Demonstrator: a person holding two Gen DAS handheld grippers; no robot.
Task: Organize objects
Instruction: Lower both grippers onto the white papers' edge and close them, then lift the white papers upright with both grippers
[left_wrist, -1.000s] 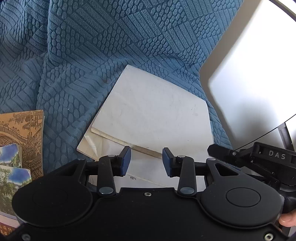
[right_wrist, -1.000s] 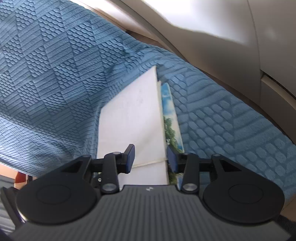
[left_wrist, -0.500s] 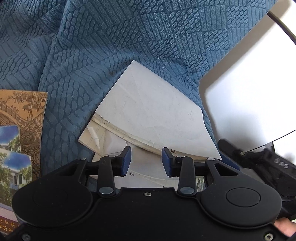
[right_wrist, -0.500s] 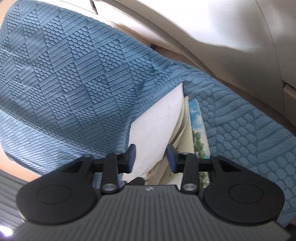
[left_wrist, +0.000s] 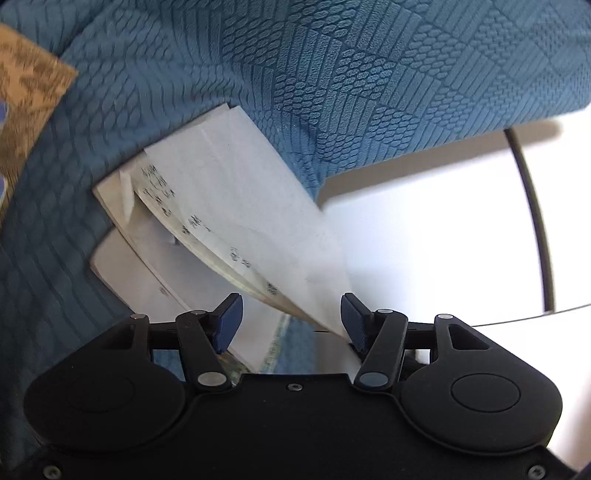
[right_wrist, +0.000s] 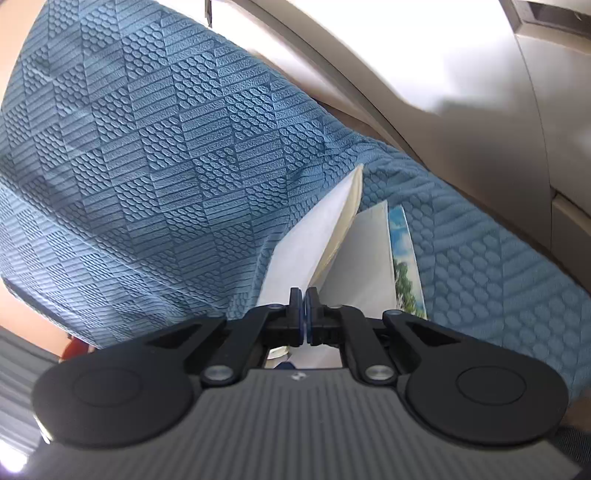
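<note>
Dark printed marks run along the fanned page edges of the open book (left_wrist: 207, 221), too blurred to read. No other text can be read.

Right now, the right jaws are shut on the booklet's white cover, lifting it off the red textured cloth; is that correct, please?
Not quite: the cloth is blue, not red, as the right wrist view shows. The rest stands: the right gripper has just closed its jaws on the white cover of the booklet and holds it raised off the cloth.
</note>
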